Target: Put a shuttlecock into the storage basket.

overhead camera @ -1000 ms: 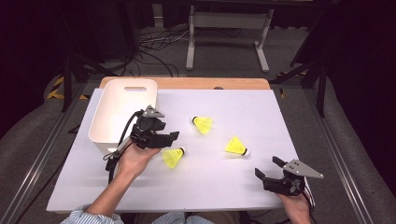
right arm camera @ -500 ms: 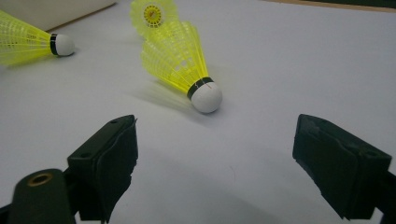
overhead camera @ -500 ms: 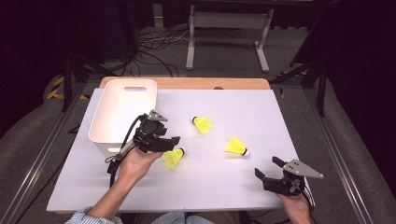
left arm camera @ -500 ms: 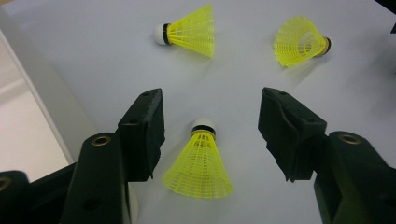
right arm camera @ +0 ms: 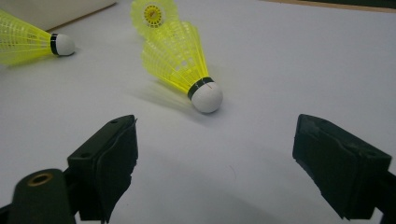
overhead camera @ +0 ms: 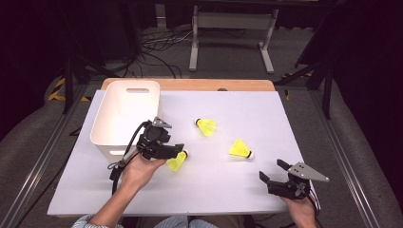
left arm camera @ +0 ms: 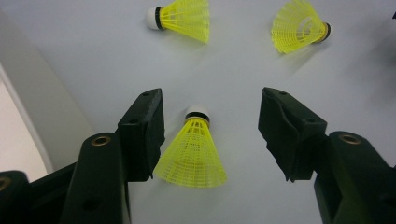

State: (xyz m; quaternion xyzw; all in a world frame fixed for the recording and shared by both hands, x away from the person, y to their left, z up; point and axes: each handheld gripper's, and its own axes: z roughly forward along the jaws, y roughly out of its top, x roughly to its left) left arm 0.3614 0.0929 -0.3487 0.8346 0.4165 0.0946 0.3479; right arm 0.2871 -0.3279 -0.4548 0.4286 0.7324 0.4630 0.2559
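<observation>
The left gripper straddles the nearest yellow shuttlecock with jaws released, unclenched. The right gripper rests spread wide, near right. No writing is readable.

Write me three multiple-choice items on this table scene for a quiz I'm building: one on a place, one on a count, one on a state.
1. Where does the white bin stand?
A. left rear of the table
B. right front
C. on the floor

2. How many yellow shuttlecocks lie on the table?
A. two
B. three
C. five

3. How do the left gripper's jaws stand around the nearest shuttlecock?
A. clamped on it
B. open, either side of it
C. shut above it

Answers: 1 A, the high view shows it there. 2 B, three show. 3 B, the right jaw stands clear of the skirt.
</observation>
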